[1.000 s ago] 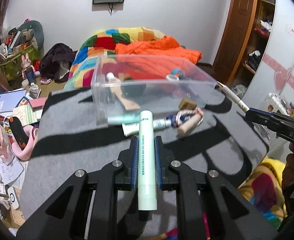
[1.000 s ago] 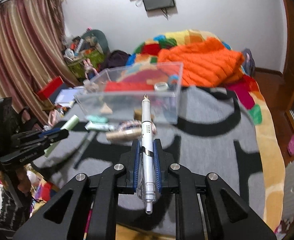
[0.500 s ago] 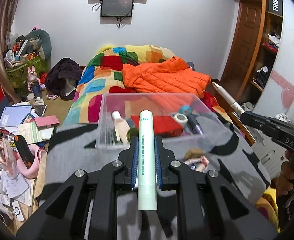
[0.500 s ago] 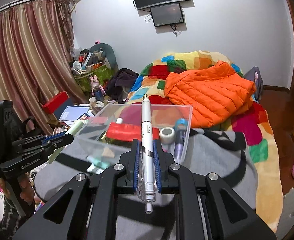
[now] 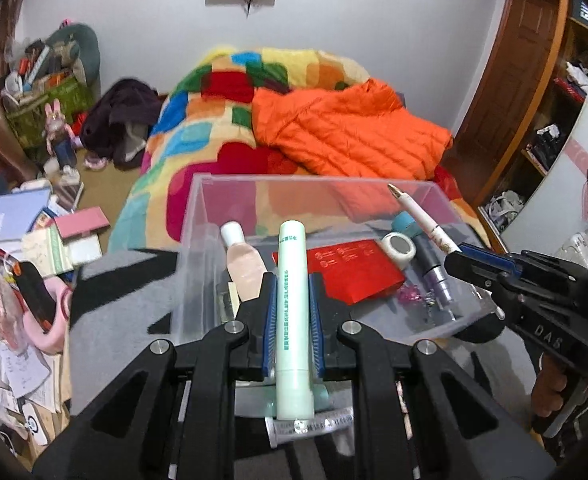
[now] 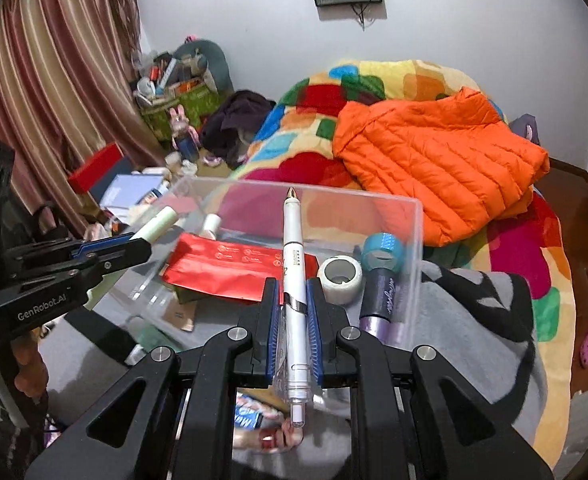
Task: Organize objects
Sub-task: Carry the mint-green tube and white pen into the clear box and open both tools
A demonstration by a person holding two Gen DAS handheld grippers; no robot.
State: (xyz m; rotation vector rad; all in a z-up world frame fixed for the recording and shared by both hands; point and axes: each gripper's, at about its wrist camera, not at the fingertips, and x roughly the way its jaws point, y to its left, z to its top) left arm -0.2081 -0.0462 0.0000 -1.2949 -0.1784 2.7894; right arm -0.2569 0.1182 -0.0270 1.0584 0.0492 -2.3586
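**Both grippers loaded above the clear bin**

We see the left gripper point(image 5: 292, 300) pinching a pale green tube point(image 5: 293, 320) between its blue pads, the tube lying lengthwise along the fingers with its rounded end pointing forward over the near wall of the clear plastic bin point(image 5: 198, 216). The right gripper point(image 6: 294, 308) clamps a white fountain pen point(image 6: 294, 276) the same way, nib forward over the bin.

In the left wrist view we make out the bin's contents: a pink bottle point(image 5: 244, 264), a red packet point(image 5: 354, 272), a white tape roll point(image 5: 399, 247) and a purple cylinder point(image 5: 434, 276); another tube point(image 5: 314, 428) lies on the grey cloth point(image 5: 114, 320) below the gripper. The right wrist view alone shows the striped curtain point(image 6: 54, 100) and, at its left edge, the left gripper seen side-on with the green tube protruding.
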